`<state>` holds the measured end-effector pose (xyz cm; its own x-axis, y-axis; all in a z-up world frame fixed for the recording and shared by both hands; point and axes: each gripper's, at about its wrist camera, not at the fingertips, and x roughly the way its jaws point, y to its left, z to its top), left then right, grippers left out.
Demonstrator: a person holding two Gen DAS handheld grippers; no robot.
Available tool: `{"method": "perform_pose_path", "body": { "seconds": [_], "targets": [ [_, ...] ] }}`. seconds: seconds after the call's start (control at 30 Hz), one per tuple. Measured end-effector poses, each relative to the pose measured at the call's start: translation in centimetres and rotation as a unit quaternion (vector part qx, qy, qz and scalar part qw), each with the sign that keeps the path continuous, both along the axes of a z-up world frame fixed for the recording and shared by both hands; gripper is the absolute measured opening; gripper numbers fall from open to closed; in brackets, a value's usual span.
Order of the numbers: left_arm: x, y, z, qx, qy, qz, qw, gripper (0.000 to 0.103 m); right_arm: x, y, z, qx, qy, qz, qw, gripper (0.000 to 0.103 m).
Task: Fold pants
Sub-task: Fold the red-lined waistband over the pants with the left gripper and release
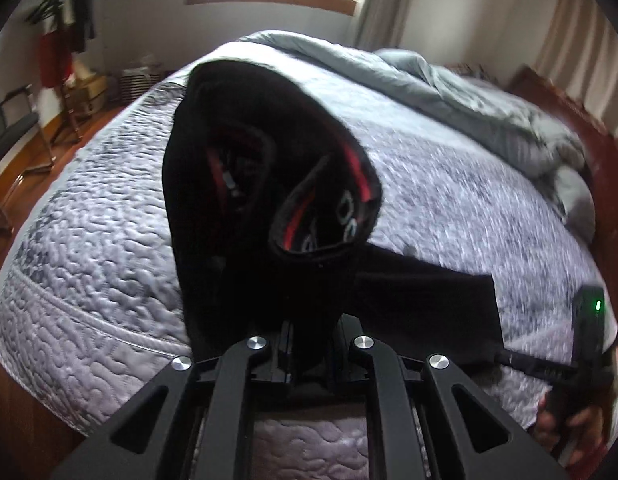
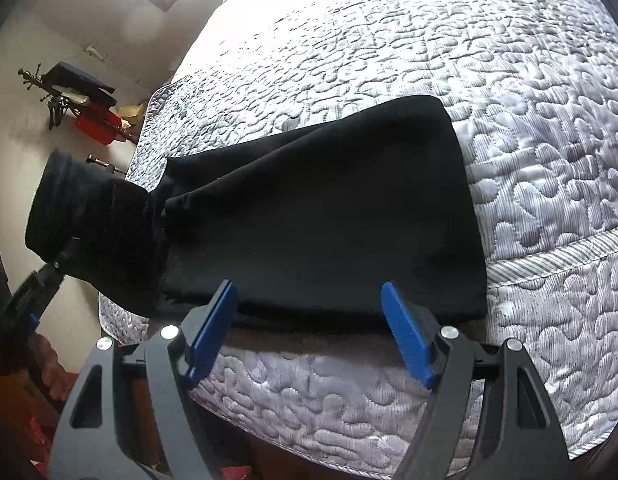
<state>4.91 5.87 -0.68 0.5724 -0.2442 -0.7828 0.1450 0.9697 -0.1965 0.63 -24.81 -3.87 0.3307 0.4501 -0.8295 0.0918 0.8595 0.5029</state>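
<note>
One pair of black fabric pants [image 2: 317, 216]; two grippers. Your left gripper [image 1: 309, 354] is clamped on its lifted end; your right gripper [image 2: 309, 328] stands wide, the pants just beyond its blue pads [image 2: 407, 334].

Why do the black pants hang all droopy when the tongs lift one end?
Probably because the pants are soft cloth: the lifted end curls and sags over the left tongs instead of sticking out. They look light, since one pinch holds them. The rest lies wrinkled on the quilt, so pushing would likely bunch it.

open quilt [image 2: 449, 40], rumpled duvet [image 1: 489, 100] beyond
</note>
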Motion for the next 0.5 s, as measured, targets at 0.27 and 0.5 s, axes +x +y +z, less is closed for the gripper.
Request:
{"method": "perform_pose_path", "body": {
  "seconds": [0.27, 0.5],
  "targets": [
    [0.0, -5.3, -4.7, 0.037, 0.053, -0.058, 0.9962, 0.011, -0.3, -0.5, -0.1, 0.001, 0.0, -0.007, 1.0, 0.075],
    [-0.8, -7.6, -7.0, 0.065, 0.073, -0.094, 0.9908, 0.025, 0.0, -0.3, -0.8, -0.012, 0.007, -0.003, 1.0, 0.077]
  ]
}}
